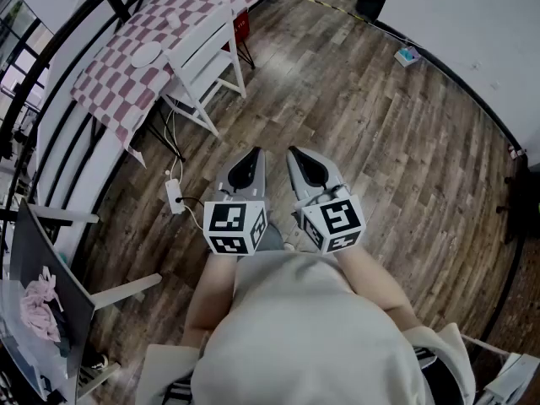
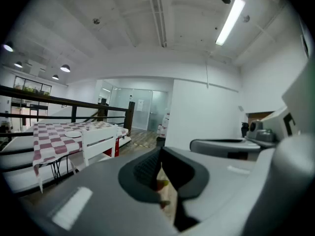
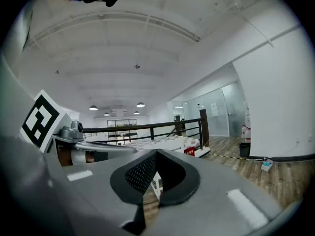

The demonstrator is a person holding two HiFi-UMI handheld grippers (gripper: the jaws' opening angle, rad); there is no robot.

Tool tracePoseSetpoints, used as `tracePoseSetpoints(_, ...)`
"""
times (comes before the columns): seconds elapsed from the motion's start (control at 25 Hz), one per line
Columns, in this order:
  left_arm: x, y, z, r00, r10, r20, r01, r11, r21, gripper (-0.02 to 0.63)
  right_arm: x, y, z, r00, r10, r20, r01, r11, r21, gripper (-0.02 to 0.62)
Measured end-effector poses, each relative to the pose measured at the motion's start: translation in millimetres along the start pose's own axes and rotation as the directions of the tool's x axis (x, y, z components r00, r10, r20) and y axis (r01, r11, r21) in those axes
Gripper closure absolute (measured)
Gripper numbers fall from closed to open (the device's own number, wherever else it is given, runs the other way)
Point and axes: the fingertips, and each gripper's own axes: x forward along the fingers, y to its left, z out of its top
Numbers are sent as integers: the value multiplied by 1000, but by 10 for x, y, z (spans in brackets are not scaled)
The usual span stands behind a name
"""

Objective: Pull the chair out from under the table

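A white wooden chair (image 1: pixel 205 64) stands tucked against a table (image 1: pixel 126 87) covered with a red-and-white checked cloth, at the upper left of the head view. The chair (image 2: pixel 100 142) also shows at the left of the left gripper view, beside the table (image 2: pixel 51 134). My left gripper (image 1: pixel 254 152) and right gripper (image 1: pixel 294 153) hover side by side over the wood floor, well short of the chair. Both are shut with nothing between the jaws. In the right gripper view a sliver of the white chair (image 3: pixel 154 184) shows past the shut jaws.
A white plate (image 1: pixel 145 55) lies on the cloth. A power strip (image 1: pixel 175 197) with cables lies on the floor below the table. A black railing (image 1: pixel 46 53) runs behind the table. A white wall (image 1: pixel 472 24) stands at the right, a dark bin (image 1: pixel 369 1) beside it.
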Motion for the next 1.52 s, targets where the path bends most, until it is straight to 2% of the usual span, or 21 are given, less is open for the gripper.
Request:
tracePoseSetpoints(0.44, 15, 3, 23, 1000, 3, 10, -3, 1000, -7, 595, -13, -23, -11, 1000, -2, -8, 2, 1000, -8, 598)
tracePoseSetpoints(0.64, 1, 29, 0, 1000, 11, 4, -11, 1000, -14, 595, 13, 24, -30, 999, 34, -9, -34, 999, 41, 598)
tracePoseSetpoints(0.88, 119, 188, 23, 1000, 18, -6, -18, 1000, -18, 595, 218, 31, 18, 999, 50, -11, -50, 998, 39, 598)
tracePoseSetpoints(1.52, 1085, 815, 299, 1000, -13, -10, 13, 999, -33, 595, 1239, -507, 169, 999, 26, -35, -24, 998, 55, 598)
